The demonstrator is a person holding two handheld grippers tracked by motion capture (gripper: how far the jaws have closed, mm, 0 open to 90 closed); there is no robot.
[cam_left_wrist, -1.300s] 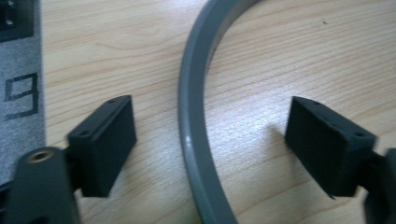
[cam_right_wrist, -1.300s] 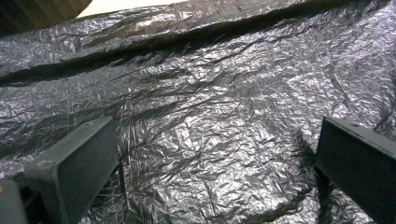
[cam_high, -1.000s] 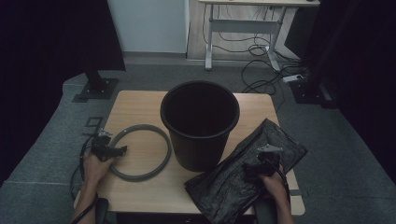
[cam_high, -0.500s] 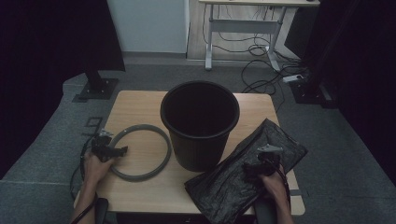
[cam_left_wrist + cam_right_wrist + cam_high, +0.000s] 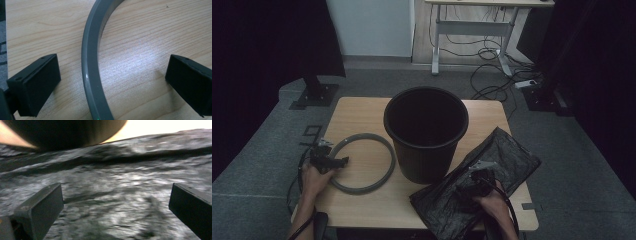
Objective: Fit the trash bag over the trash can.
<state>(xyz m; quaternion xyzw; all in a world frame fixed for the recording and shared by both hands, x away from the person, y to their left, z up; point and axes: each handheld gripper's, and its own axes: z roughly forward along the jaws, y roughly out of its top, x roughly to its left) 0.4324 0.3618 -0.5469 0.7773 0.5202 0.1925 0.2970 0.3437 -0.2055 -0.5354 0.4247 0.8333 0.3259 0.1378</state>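
grey ring point(image 5: 91, 75) cut off, black bag point(image 5: 120, 202) blurred

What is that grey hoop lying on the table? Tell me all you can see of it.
The grey ring is a thin, smooth hoop, plastic by its look, with a flat band section and a faint sheen. It lies flat on the wooden table, left of the black bin and apart from it. The left gripper is open, its fingers standing either side of the ring's band, not touching it.

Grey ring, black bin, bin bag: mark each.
grey ring point(image 5: 90, 75), left gripper view, on the band between the open jaws.
black bin point(image 5: 424, 155), high view, front wall.
bin bag point(image 5: 512, 155), high view, far flat part.
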